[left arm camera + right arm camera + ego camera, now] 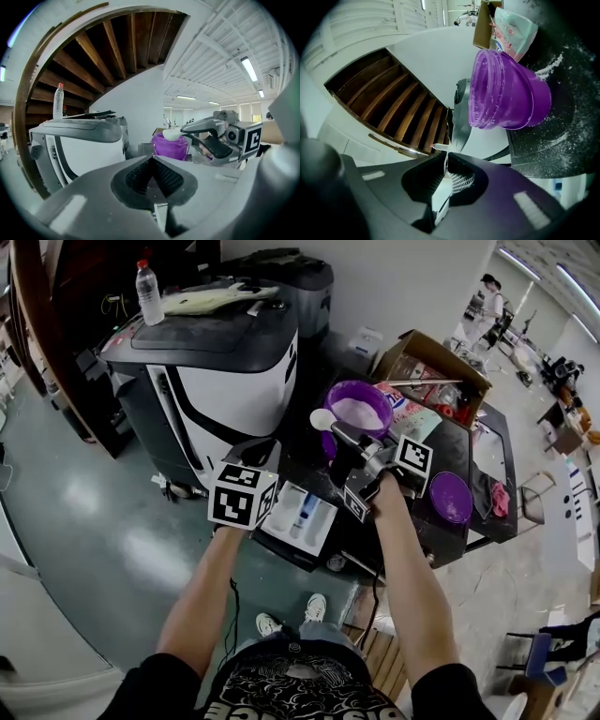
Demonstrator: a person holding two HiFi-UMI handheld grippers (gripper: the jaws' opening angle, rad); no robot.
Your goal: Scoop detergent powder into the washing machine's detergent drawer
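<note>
Left gripper nearest me, jaws together with nothing between them.
I see the right gripper clamped on the white scoop at the purple tub's rim, 12 o'clock; the open detergent drawer lies just beneath, centre frame.

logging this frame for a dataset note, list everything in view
washing machine: one, white and dark grey, back left
water bottle: one, clear with red cap, on the washing machine
detergent drawer: one, white, pulled open, front centre
tub: one, purple, powder inside, on the black table
lid: one, purple, right on the black table
cardboard box: one, brown, behind the tub
scoop: one, white, at the tub's rim
left hand-held gripper: one, grey, shut, empty
right hand-held gripper: one, grey, shut on the scoop
</note>
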